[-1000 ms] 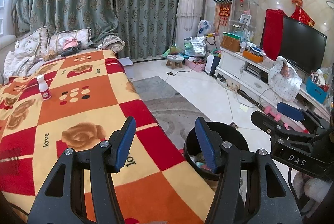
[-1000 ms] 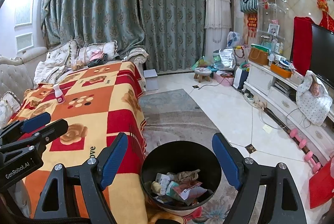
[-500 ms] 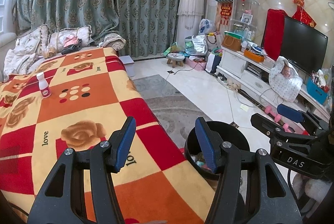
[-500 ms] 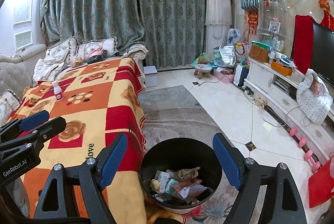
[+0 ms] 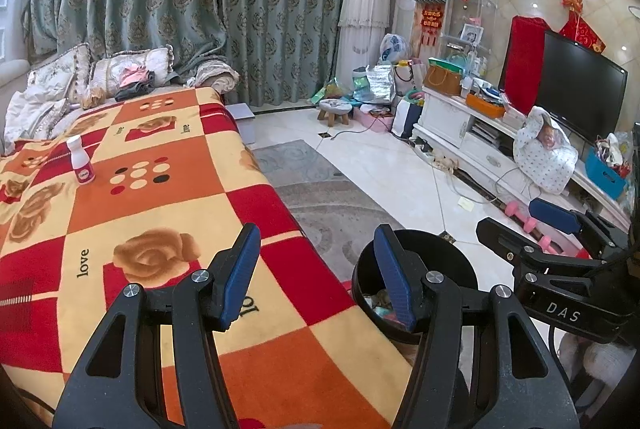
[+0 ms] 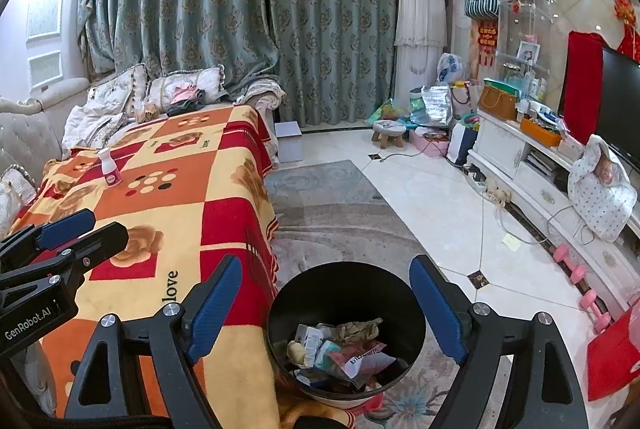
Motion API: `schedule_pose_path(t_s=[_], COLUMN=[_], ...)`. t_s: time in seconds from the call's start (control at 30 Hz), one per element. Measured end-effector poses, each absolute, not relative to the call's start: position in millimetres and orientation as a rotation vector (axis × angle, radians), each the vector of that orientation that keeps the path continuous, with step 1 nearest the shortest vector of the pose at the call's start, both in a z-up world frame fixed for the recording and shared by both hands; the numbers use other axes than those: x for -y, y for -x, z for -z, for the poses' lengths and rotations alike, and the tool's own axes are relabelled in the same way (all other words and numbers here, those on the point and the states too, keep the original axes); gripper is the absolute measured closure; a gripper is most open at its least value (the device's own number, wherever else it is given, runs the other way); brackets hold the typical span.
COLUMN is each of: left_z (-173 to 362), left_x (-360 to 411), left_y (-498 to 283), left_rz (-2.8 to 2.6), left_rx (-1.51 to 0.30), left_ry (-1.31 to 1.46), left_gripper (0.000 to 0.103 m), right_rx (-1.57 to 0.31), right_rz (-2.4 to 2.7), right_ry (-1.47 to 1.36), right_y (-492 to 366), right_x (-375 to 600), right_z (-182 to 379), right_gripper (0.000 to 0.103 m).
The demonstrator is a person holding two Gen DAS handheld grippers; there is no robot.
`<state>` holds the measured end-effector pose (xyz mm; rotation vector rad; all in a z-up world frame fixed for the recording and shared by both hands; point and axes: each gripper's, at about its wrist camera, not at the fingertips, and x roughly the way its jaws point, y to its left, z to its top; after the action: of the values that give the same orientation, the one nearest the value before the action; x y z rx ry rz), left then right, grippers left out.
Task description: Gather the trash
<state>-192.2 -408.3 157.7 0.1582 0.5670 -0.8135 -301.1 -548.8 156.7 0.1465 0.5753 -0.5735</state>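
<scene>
Both tongs, left tongs (image 5: 316, 269) and right tongs (image 6: 326, 305), gape empty beside the trash bin (image 6: 276, 313). Next up, probably: the little white bottle (image 5: 81, 165), far up the bed from the bin; grab its body squarely.

You see a blanket (image 6: 180, 197) with red, orange and yellow squares and brown roses. The little bottle (image 6: 109, 168) is white with a pink label. The bin (image 6: 412, 309) is black. The curtains (image 6: 240, 29) are green with leafy shapes.

The left gripper (image 5: 316, 253) has black triangular cut-out arms, silver screws and ribbed blue pads (image 5: 239, 275), with white "GenRobot.AI" lettering on its side. The right gripper (image 6: 326, 293) is built alike; its side reads "DAS".
</scene>
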Motion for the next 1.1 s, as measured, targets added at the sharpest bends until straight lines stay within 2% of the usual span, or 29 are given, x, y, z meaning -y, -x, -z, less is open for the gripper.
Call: schedule_pose_path(t_s=[1.1], left_z=[-148.7], left_x=[417.5], left_y=[207.2], left_rz=[0.822], left_rx=[-0.587], left_ry=[-0.157], left_gripper=[0.045], right_rx=[-0.601], right_rz=[0.575], right_ry=[-0.149], right_y=[300.5], right_x=[549.6], right_z=[-150.5], right_gripper=[0.017])
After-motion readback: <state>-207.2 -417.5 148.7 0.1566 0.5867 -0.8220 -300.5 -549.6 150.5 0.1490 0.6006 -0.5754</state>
